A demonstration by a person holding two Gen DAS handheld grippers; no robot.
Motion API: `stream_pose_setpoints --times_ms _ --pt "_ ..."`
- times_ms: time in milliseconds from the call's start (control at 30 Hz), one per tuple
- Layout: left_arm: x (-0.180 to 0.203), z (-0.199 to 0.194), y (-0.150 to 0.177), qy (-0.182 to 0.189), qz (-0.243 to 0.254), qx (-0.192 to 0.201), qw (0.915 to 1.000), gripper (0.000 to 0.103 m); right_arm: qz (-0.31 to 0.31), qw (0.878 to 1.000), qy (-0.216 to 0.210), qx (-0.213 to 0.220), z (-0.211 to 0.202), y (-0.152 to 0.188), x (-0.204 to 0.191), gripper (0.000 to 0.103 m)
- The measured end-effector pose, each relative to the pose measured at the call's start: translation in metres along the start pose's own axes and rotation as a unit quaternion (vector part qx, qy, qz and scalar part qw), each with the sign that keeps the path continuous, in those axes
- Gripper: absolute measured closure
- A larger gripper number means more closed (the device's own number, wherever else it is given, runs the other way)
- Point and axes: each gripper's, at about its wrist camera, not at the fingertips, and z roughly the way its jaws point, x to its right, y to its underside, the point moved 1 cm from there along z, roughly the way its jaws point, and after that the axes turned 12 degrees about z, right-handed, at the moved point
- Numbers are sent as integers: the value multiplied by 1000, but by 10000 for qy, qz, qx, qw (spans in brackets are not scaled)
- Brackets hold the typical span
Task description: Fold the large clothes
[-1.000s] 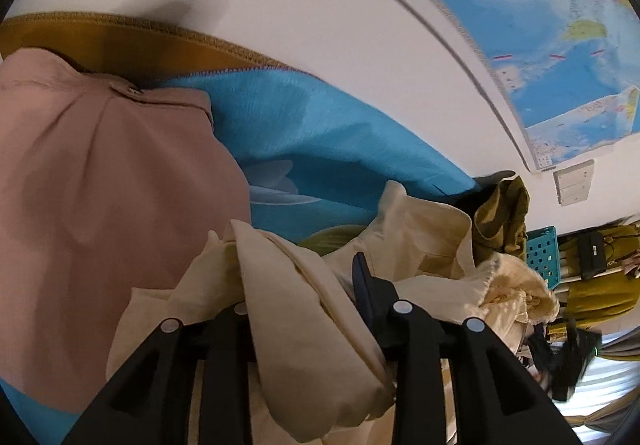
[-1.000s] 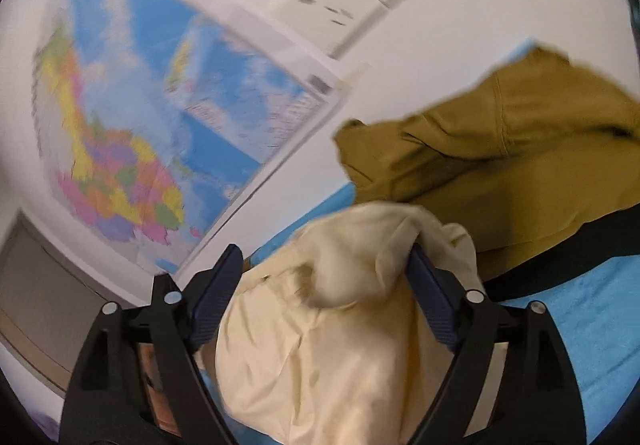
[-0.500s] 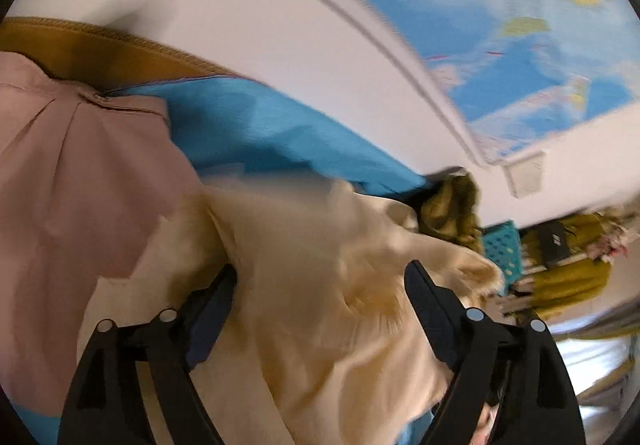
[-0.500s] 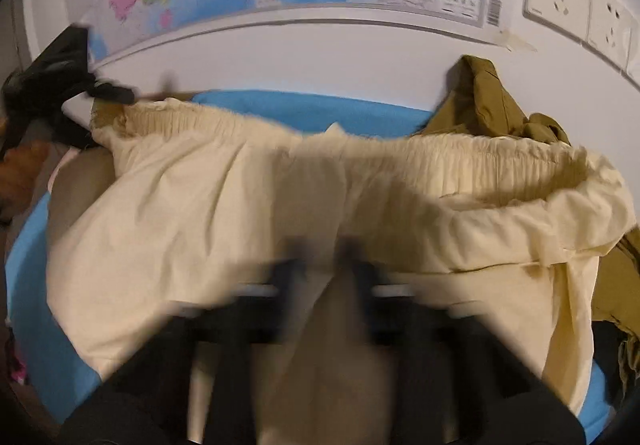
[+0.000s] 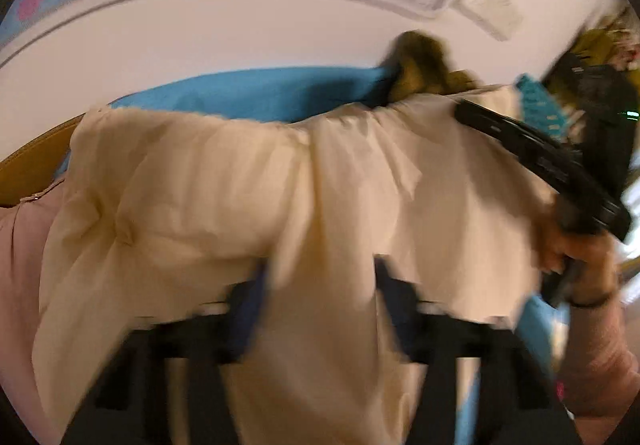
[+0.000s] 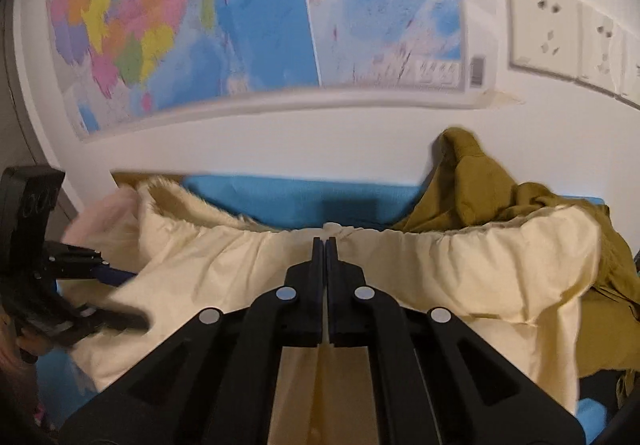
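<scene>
On the blue bedspread [image 6: 280,201] the cream trousers [image 6: 460,277] lie waistband crosswise along the wall. The right gripper [image 6: 325,245], jaws shut, pinches the waistband's middle; the left gripper [image 5: 316,277], closing over cloth, works the left end.

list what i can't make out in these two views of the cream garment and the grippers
- Left wrist view: the left gripper is motion-blurred; the cream garment lies between its closing jaws, contact unclear.
- Right wrist view: the right gripper is shut at the waistband; the cloth inside is hidden.
- Both views: the garment's lower part is cut off.
</scene>
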Motion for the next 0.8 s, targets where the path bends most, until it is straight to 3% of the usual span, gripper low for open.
stream_pose_setpoints --times_ms 100,167,233,267,333,367,433,500,533,633,767,800 --pt "-21 16 -4 183 -551 63 9983 76 53 9991 136 -393 21 10 11 100" --pt "-30 24 -5 174 -766 73 9969 74 287 9985 -28 -469 17 12 20 96" --pt "-33 23 -3 193 -798 150 9965 71 455 9977 -413 -298 -8 16 28 66" --pt "-30 15 0 113 -732 269 9969 69 479 9976 -483 -137 -22 18 32 60" --pt "-26 -5 10 -74 -601 515 9968 47 436 9969 -612 219 -63 28 42 48" --pt "-24 -27 19 -188 -484 857 9950 42 453 9963 -652 337 -79 32 49 46" --pt "-31 -61 36 -404 -378 1305 9899 24 539 9944 -685 603 -113 47 65 29" --pt "-33 -90 55 -762 -354 1653 9827 17 648 9929 -612 783 -143 67 84 26" --pt "-35 -101 66 -935 -386 1749 9794 15 721 9927 -518 811 -155 81 96 20" --pt "-48 -112 98 -1327 -599 1672 9751 8 937 9925 -435 646 -162 109 119 14" --pt "-64 -99 129 -986 -893 1391 9813 8 1113 9923 -478 254 -138 132 134 16" --pt "-63 -89 132 -769 -936 1342 9835 8 1078 9929 -479 127 -130 135 134 26"
